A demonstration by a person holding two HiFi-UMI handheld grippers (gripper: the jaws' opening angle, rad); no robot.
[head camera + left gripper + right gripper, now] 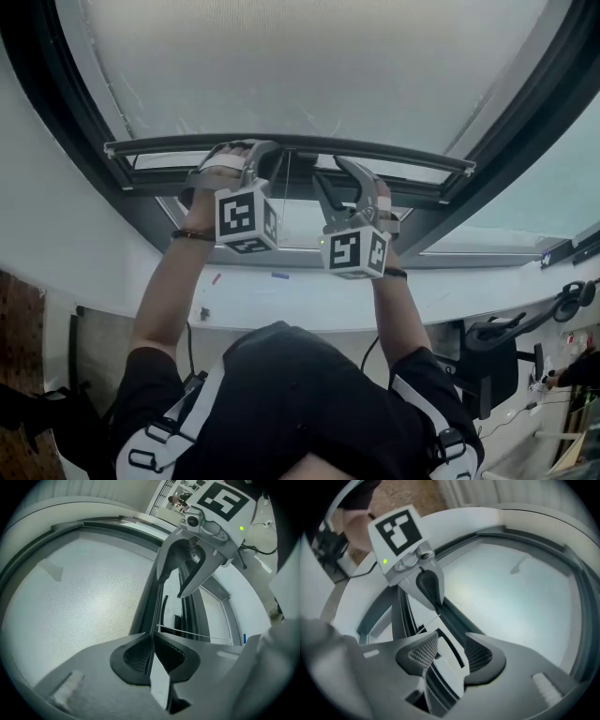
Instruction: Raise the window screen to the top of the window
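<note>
From the head view, a person reaches both arms up to a window, a gripper in each hand. The window screen (309, 66) covers most of the pane, its mesh pale and frosted-looking. Its dark bottom rail (394, 153) sits low in the opening, just above the lower part of the window frame (56, 103), with a strip of bare glass beneath it. The left gripper (265, 153) meets the rail left of its middle, and the right gripper (334, 171) is just beside it, near the centre. A white sill (309, 300) runs below.

In the left gripper view, the left gripper (152, 641) is clenched on the thin edge of the bottom rail (149, 606), with both ribbed pads pressed against it. The mesh of the window screen (79, 597) spreads out to the left of the rail. Farther along the rail, the right gripper (169, 586) straddles it with its jaws spread. A thin pale cord (197, 633) crosses to the right of the rail.

In the right gripper view, the right gripper (451, 640) is released. Its jaws stand apart on either side of the bottom rail (452, 656), which passes between them with a gap showing at the right-hand pad. Beyond it, the left gripper (436, 604) pinches the same rail under its marker cube (398, 531), with the window screen (511, 597) stretching away to the right.
</note>
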